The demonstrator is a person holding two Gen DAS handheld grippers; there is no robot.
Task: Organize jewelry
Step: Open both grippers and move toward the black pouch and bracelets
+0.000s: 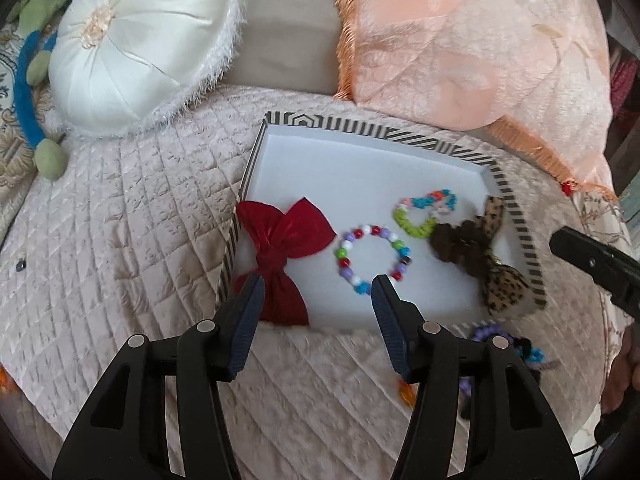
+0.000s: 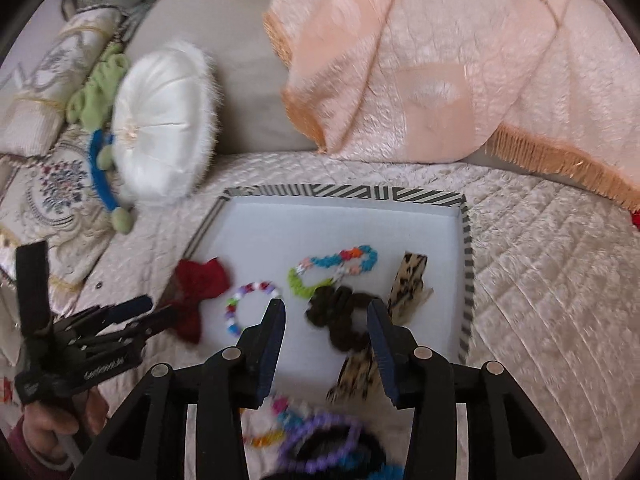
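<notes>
A white box with a striped rim (image 1: 360, 130) (image 2: 348, 193) lies on the quilted bed. In it are a red bow (image 1: 286, 240) (image 2: 202, 280), a round multicolour bead bracelet (image 1: 374, 258) (image 2: 250, 306), a colourful loom band (image 1: 426, 210) (image 2: 334, 270), a brown scrunchie (image 1: 460, 244) (image 2: 340, 316) and a leopard bow (image 1: 502, 284) (image 2: 408, 284). My left gripper (image 1: 318, 286) is open over the box's near edge, between red bow and bracelet. My right gripper (image 2: 326, 312) is open above the scrunchie. Loose purple and coloured bands (image 2: 320, 440) (image 1: 504, 344) lie in front of the box.
A white round cushion (image 1: 140, 44) (image 2: 164, 128) sits at the back left by a blue and green plush toy (image 1: 36, 92). A peach fringed blanket (image 1: 480, 40) (image 2: 440, 60) is draped at the back right. The quilted cover (image 1: 120, 220) surrounds the box.
</notes>
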